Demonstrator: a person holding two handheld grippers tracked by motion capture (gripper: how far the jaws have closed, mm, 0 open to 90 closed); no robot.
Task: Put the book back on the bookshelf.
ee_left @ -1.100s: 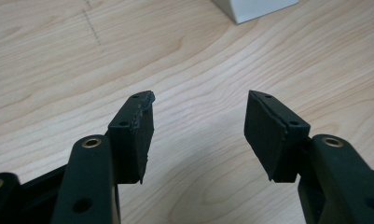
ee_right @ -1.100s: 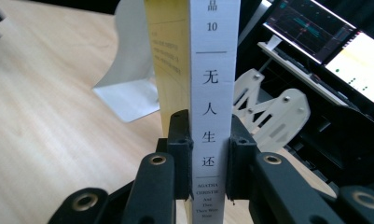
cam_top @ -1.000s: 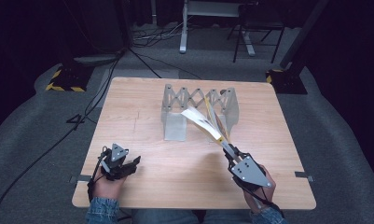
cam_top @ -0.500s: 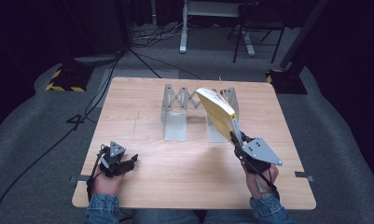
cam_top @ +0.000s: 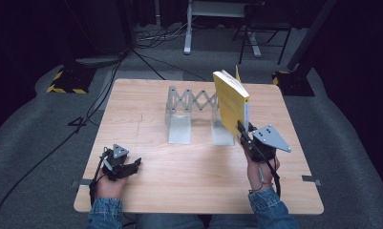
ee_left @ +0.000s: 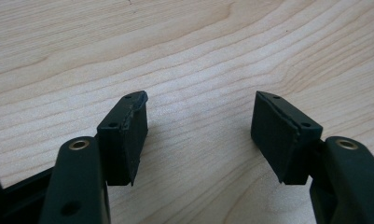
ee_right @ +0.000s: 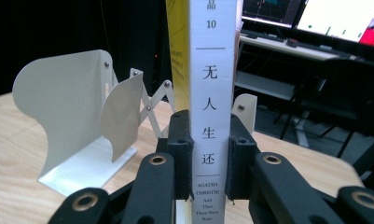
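Book: my right gripper [cam_top: 240, 131] clamps its jaws on the yellow book [cam_top: 229, 102], upright near the desk's [cam_top: 146, 109] right edge.
Rack: metal bookend rack [cam_top: 191, 114] just beside.
Left gripper [cam_top: 132, 166]: my jaws gape wide, empty, near left corner.

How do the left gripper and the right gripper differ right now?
The right gripper is shut on the yellow book, its fingers pressing either side of the white spine; the left gripper is open and holds nothing. The right gripper is raised, holding the book upright beside the metal bookend rack; the left gripper sits low over the bare wooden table. Both are black, two-fingered and hand-held.
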